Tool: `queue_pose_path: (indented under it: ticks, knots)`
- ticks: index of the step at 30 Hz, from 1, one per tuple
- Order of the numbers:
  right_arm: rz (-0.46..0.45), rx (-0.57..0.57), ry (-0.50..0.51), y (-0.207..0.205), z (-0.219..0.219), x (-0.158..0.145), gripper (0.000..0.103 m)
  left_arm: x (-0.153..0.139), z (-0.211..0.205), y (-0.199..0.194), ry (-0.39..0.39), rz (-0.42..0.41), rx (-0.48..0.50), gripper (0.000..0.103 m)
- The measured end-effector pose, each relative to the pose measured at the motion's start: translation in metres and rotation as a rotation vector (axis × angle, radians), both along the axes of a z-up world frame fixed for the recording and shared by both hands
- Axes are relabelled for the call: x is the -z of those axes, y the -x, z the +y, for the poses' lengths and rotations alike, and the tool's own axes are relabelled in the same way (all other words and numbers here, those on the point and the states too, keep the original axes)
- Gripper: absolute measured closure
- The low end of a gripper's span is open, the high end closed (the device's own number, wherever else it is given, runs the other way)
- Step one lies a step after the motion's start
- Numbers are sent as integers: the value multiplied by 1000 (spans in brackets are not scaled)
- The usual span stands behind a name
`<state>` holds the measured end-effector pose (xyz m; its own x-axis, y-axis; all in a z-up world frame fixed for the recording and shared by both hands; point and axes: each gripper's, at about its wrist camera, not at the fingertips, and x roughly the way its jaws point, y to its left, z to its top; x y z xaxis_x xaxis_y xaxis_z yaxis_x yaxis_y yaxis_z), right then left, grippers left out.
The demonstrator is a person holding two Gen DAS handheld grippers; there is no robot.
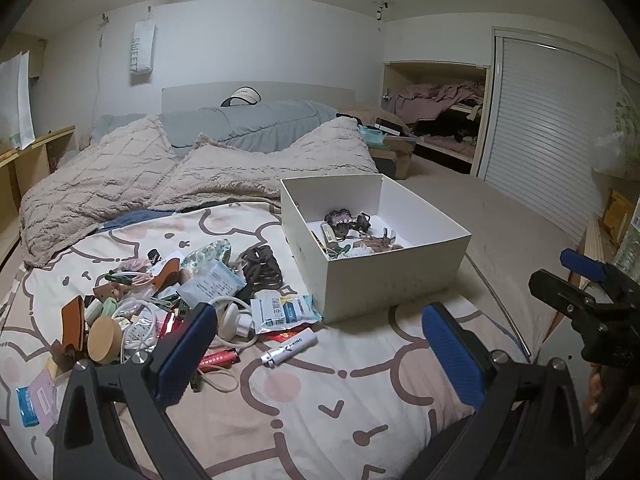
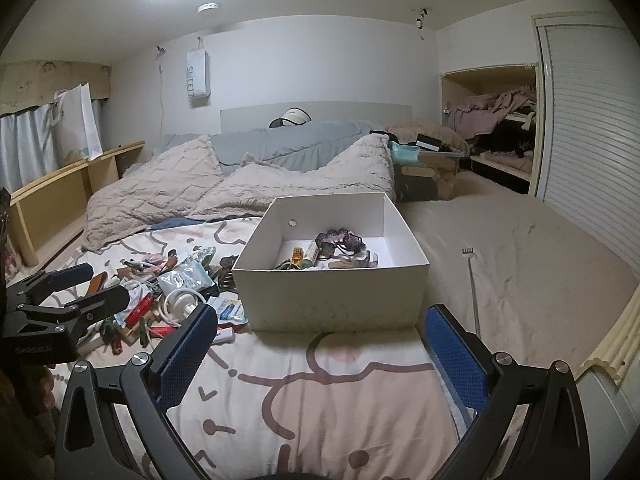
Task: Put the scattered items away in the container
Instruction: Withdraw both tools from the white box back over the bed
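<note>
Both grippers held empty above a bed strewn with small items beside a white box.

The left gripper (image 1: 320,344) and right gripper (image 2: 320,346) each had their blue-padded fingers spread wide, gripping nothing. The white box (image 1: 394,284) sat on the cartoon-print bedsheet (image 1: 320,408), already holding hair clips and tubes. Left of it lay the scattered pile (image 1: 160,296), including a white cylinder (image 1: 289,347) lettered "KING" and printed sachets too small to read. A wall hanging (image 1: 142,49) read "SWEET".
</note>
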<state>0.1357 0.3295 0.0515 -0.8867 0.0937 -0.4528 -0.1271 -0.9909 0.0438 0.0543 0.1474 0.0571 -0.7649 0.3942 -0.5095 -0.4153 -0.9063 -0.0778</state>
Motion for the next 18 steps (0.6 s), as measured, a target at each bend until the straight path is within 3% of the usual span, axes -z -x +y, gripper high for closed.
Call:
queue_pose_path:
  ticks: [18]
  knots:
    - [-10, -8, 2, 0, -3, 1, 0, 3, -1, 0, -4, -6, 1, 0]
